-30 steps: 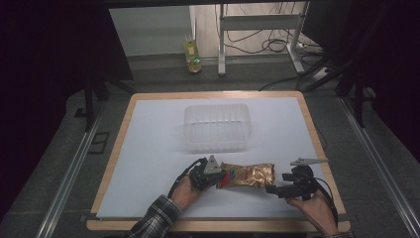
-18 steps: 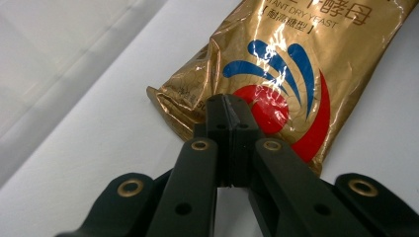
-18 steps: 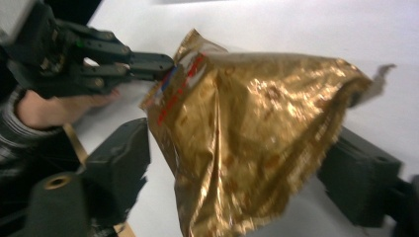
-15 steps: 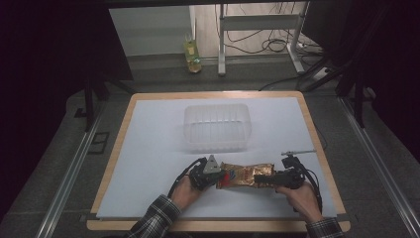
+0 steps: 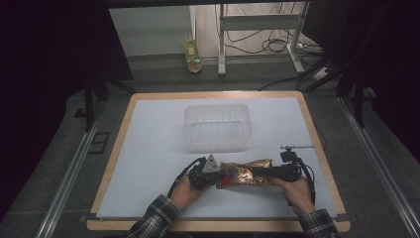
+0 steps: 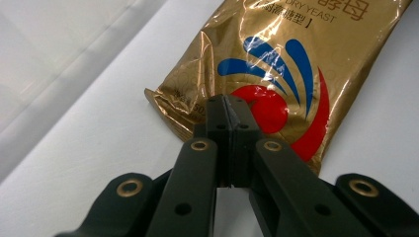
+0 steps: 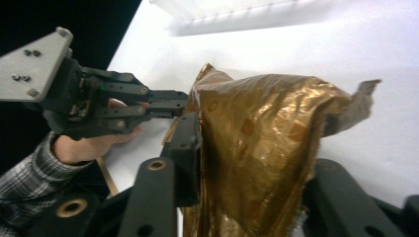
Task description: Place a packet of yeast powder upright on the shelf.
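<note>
**Q:** What are you holding, and where is it?

**A:** A gold foil packet (image 5: pixel 246 172) lies near the front edge of the white table top (image 5: pixel 148 148), stretched sideways between my two tools. From above, my left gripper (image 5: pixel 216 177) meets its left end and my right gripper (image 5: pixel 257 173) reaches in over its right part. Both of my hands are at the bottom of that view, in plaid sleeves.

**Q:** How do the left jaws stand?

**A:** In the left gripper view they are pressed together with no gap, their tips at the packet's near edge (image 6: pixel 276 74), over a red and blue swirl printed on the gold. The words "DRY YEAST" show near the top. Whether they pinch the foil or just rest on its edge, I cannot tell.

**Q:** And the right jaws?

**A:** In the right gripper view they stand apart, one on each side of the packet (image 7: pixel 257 148), and the crumpled foil bulges up between them. They look clamped against its sides. Beyond it the left gripper (image 7: pixel 170 108), with its grey three-cornered plate, points at the packet's far end, my left hand (image 7: pixel 84 145) behind it.

**Q:** Anything else on the table?

**A:** A clear plastic tub (image 5: pixel 217 127) sits behind the packet, towards the middle of the table, apart from it. A yellowish bottle (image 5: pixel 191 57) stands on the floor beyond the table.
</note>
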The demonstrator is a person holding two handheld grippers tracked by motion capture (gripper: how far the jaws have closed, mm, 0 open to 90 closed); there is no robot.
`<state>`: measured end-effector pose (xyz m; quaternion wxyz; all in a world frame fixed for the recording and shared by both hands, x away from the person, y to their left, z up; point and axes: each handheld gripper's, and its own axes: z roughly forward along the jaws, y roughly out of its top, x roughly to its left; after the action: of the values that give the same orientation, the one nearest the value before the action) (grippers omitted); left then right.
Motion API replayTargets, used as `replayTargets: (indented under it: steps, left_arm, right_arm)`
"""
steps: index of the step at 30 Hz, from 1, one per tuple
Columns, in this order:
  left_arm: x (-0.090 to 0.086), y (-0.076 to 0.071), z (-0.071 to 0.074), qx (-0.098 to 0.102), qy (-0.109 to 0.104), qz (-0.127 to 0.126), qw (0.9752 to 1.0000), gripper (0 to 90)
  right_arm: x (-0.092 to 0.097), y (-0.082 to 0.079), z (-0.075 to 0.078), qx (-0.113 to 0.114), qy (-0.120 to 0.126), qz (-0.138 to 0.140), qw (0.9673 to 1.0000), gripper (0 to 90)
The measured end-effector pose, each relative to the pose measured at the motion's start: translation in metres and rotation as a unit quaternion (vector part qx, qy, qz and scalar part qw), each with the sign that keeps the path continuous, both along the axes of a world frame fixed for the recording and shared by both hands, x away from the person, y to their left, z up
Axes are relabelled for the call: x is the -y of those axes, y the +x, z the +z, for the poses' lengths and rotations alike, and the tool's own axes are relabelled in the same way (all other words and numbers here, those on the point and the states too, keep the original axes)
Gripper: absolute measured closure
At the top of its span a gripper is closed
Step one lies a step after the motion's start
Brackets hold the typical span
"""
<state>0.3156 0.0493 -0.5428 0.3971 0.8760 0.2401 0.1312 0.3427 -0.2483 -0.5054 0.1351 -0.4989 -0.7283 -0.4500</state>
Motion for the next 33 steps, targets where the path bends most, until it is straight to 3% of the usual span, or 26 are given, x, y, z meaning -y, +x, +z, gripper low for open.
replayTargets:
  steps: [2, 5, 7, 10, 12, 26, 27, 33]
  left_arm:
    - [-0.001, 0.000, 0.000, -0.001, -0.004, 0.000, 1.0000, 87.8]
    - [-0.004, 0.002, 0.001, -0.004, -0.018, -0.005, 0.9998, 77.2]
    - [-0.005, 0.001, 0.001, -0.004, -0.023, -0.006, 0.9997, 74.8]
    - [-0.006, -0.001, 0.002, 0.006, -0.023, -0.006, 0.9997, 66.7]
    - [-0.008, -0.001, 0.002, 0.015, -0.008, -0.002, 0.9999, 57.8]
    - [-0.014, -0.014, 0.008, 0.031, -0.011, -0.011, 0.9994, 34.7]
    - [-0.015, -0.016, 0.009, 0.033, -0.015, -0.015, 0.9992, 29.5]
    - [-0.019, -0.021, 0.011, 0.028, -0.017, -0.018, 0.9993, 21.1]
  right_arm:
    - [0.000, 0.000, 0.001, -0.001, 0.000, 0.000, 1.0000, 66.5]
    - [-0.001, -0.002, 0.006, 0.011, -0.002, 0.004, 0.9999, 68.6]
    - [-0.001, -0.002, 0.008, 0.014, -0.003, 0.005, 0.9999, 69.0]
    - [-0.001, -0.002, 0.012, 0.020, -0.004, 0.008, 0.9998, 69.7]
    - [-0.002, -0.002, 0.016, 0.028, -0.006, 0.011, 0.9995, 70.2]
    - [-0.002, -0.006, 0.035, 0.061, -0.021, 0.014, 0.9978, 70.6]
    - [-0.001, -0.006, 0.037, 0.066, -0.025, 0.013, 0.9974, 70.7]
    - [0.000, -0.006, 0.044, 0.075, -0.030, 0.012, 0.9967, 70.7]
